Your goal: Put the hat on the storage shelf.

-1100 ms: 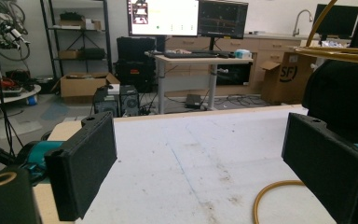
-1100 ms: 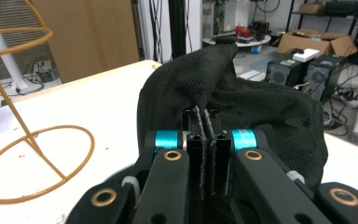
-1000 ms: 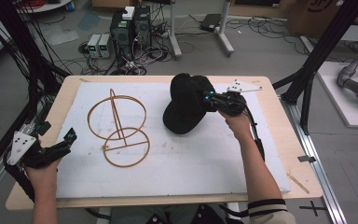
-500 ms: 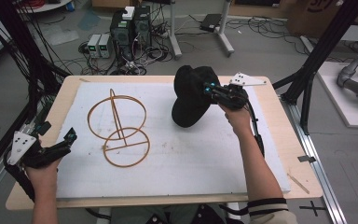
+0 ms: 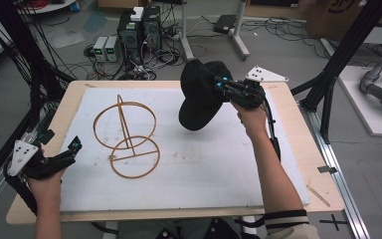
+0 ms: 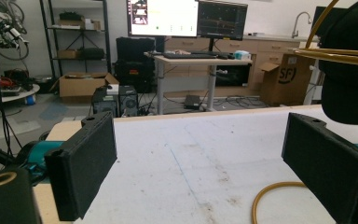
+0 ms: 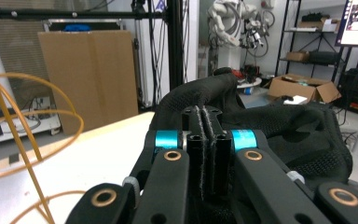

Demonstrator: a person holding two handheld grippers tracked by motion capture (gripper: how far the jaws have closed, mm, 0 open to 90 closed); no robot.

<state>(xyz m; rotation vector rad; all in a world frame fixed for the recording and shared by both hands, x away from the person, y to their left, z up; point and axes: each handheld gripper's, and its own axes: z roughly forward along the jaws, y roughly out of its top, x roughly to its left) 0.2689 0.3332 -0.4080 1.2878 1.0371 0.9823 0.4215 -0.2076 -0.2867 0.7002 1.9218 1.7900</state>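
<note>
While one black cap (image 5: 201, 97) hangs pinched (right hand-held gripper (image 5: 224, 85)), one wire stand (image 5: 127, 137) sits.

Matt black cloth cap (image 5: 201, 94), mesh-textured; thin glossy golden wire stand (image 5: 127, 137); rough, scuffed white foam sheet (image 5: 199, 164) on a pale wooden table (image 5: 298, 124).

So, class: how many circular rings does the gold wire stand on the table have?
2: an upper ring raised on the stand's post, and a lower ring lying flat on the white mat.
</note>
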